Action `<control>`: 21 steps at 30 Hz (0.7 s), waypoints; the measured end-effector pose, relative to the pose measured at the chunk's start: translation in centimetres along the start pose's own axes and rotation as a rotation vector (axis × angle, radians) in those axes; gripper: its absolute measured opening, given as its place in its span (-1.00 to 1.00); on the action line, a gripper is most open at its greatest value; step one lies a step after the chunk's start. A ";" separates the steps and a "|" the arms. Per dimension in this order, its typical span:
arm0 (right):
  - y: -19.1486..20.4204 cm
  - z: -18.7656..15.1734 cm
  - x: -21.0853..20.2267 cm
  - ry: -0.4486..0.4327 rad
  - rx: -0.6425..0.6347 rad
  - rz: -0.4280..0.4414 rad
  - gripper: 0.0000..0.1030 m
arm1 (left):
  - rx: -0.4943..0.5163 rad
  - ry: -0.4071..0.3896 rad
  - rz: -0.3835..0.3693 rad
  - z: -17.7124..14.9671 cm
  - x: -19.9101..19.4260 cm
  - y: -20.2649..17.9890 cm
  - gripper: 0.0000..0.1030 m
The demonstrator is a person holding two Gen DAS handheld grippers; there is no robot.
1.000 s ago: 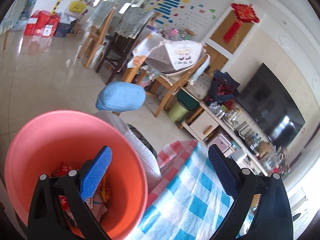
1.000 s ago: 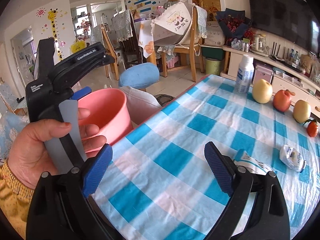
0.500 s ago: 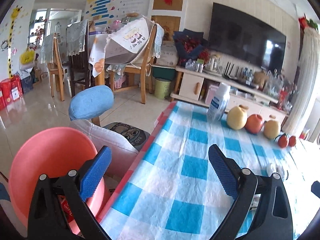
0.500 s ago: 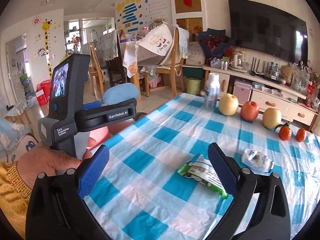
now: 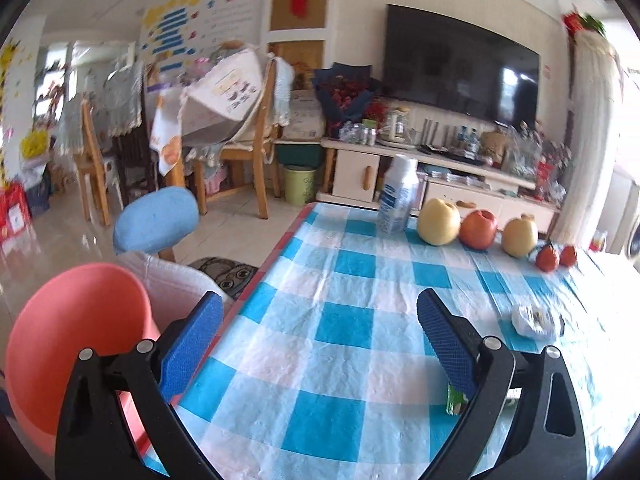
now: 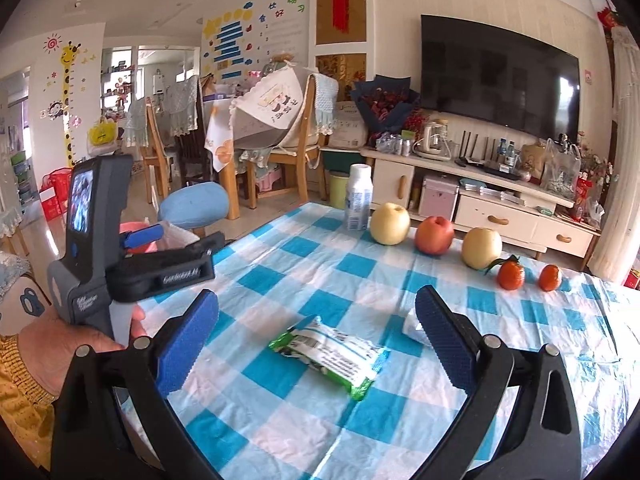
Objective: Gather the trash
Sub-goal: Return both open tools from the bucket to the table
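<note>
Right gripper (image 6: pixel 316 336): held low over the blue-and-white checked bench (image 6: pixel 280 276), angled downward, jaws spread wide, nothing clasped.
Green-and-white crinkled snack wrapper (image 6: pixel 332 354): laid flat on the bench between the right gripper's blue pads, untouched.
Left gripper (image 5: pixel 320 340): gripped in a hand (image 6: pixel 80 332) at the bench's left edge, jaws spread, empty.
Pink plastic bucket (image 5: pixel 76 340): seen beside the bench edge, left of the left gripper.
</note>
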State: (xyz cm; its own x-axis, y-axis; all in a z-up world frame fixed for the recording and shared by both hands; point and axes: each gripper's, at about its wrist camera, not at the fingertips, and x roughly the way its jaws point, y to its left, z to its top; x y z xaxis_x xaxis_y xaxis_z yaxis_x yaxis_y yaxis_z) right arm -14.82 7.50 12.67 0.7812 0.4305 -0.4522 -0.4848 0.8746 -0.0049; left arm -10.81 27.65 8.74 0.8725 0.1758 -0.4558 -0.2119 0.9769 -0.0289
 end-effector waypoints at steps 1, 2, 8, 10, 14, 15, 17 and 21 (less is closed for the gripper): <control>-0.5 0.0 0.0 -0.002 0.008 -0.010 0.93 | 0.030 -0.012 -0.004 -0.1 -0.3 -0.7 0.87; -1.0 -0.1 -0.1 -0.008 0.014 -0.017 0.93 | 0.053 -0.025 -0.011 -0.3 -0.6 -1.4 0.87; -3.5 -0.8 -0.5 -0.045 0.029 -0.065 0.93 | 0.099 -0.047 -0.070 -0.8 -1.9 -3.7 0.87; -4.2 -1.1 -0.3 -0.031 0.021 -0.085 0.93 | 0.118 -0.041 -0.080 -1.0 -2.2 -4.4 0.87; -5.8 -1.6 -0.4 -0.048 0.043 -0.100 0.93 | 0.174 0.002 -0.064 -1.5 -2.3 -6.2 0.87; -6.2 -1.7 -0.6 -0.065 0.054 -0.103 0.93 | 0.183 0.026 -0.060 -1.6 -2.2 -6.7 0.87; -7.1 -1.9 -0.9 -0.089 0.083 -0.106 0.93 | 0.192 0.060 -0.080 -1.9 -2.3 -7.4 0.87; -9.1 -2.1 -1.2 -0.112 0.123 -0.122 0.93 | 0.240 0.089 -0.126 -2.7 -3.2 -9.1 0.87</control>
State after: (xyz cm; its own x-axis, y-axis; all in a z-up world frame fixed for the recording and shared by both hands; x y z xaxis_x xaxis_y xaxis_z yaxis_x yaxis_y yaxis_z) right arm -12.21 -1.43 11.37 0.8731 0.3363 -0.3529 -0.3381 0.9393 0.0585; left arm -12.86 17.91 8.02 0.8412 0.0504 -0.5384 0.0150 0.9931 0.1164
